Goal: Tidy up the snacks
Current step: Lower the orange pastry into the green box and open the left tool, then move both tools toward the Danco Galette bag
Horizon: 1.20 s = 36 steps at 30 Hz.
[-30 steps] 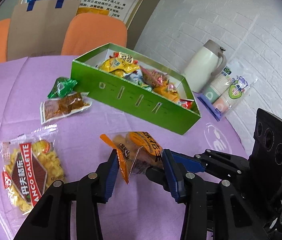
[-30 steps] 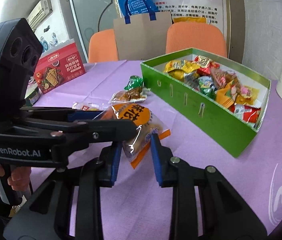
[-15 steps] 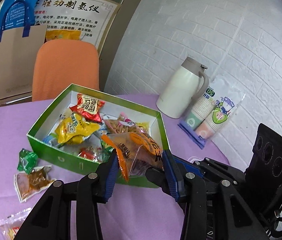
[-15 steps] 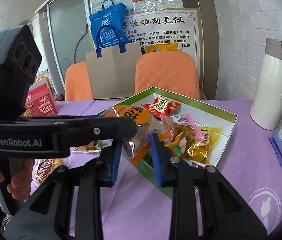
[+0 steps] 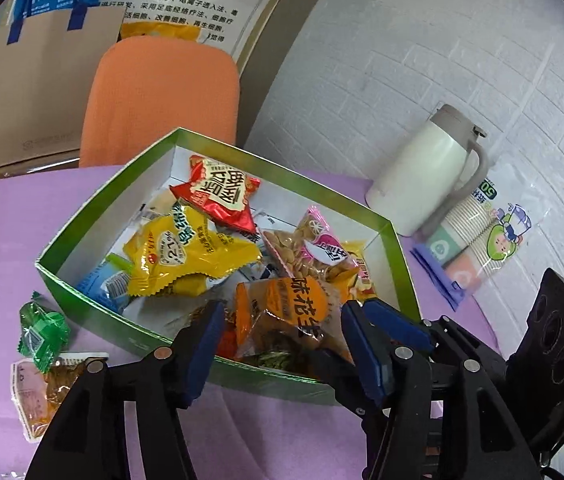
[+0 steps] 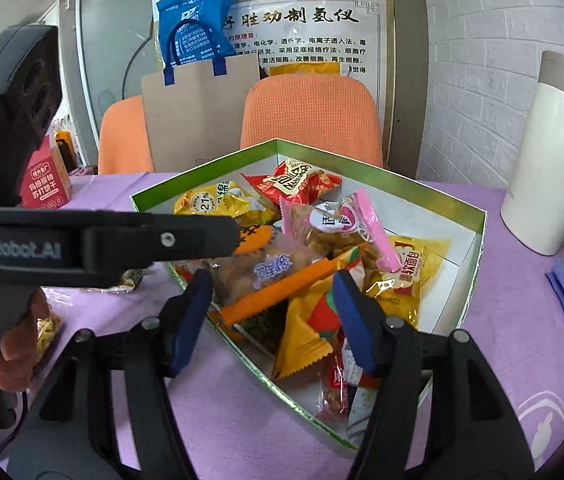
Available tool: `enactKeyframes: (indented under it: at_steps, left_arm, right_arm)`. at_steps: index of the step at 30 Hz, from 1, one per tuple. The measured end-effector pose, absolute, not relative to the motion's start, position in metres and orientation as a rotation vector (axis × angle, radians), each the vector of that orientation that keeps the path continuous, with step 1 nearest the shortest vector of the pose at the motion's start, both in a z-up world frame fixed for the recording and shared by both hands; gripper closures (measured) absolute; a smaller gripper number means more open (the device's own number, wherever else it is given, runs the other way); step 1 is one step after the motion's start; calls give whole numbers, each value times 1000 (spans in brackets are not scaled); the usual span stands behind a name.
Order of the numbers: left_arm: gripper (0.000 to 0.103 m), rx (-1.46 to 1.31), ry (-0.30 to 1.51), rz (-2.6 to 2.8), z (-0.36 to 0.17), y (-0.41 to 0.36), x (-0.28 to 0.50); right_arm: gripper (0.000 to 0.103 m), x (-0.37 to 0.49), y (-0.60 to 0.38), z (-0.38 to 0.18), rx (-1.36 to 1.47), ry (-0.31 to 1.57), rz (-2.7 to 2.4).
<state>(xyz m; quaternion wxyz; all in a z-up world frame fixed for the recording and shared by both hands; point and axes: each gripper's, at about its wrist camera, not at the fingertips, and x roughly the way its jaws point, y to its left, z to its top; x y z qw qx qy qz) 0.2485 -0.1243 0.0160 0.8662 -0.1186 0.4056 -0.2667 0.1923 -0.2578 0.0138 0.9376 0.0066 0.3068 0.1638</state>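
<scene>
Both my grippers over the green box, jaws opening.
Left gripper and right gripper flank the orange-sealed snack pack without pressing it; pack lies on the pile.

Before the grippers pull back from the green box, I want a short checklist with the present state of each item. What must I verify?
1. Orange-labelled snack packet is over the green box, inside its walls: ok.
2. Left gripper jaws are opening, pads off the packet: ok.
3. Right gripper jaws are opening, pads off the packet: ok.
4. Packet has settled on the other snacks: cannot tell.
5. Snacks remain outside the box: green wrapper and clear pouch lie on the purple tablecloth: not ok.
6. White thermos stands clear of both grippers: ok.
</scene>
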Motion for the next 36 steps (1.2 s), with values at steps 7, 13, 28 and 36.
enactKeyframes:
  at_steps: [7, 13, 28, 36]
  left_arm:
    - [18, -255, 791, -506, 34, -107, 233]
    - [12, -207, 753, -417, 53, -95, 199]
    - [12, -138, 772, -250, 39, -65, 107]
    - [12, -171, 811, -192, 21, -33, 85]
  right_arm:
    - [9, 177, -258, 27, -35, 585, 317]
    - [0, 145, -254, 41, -36, 555, 365]
    - [0, 90, -228, 19, -28, 625, 469]
    - [0, 82, -206, 11, -4, 669, 521]
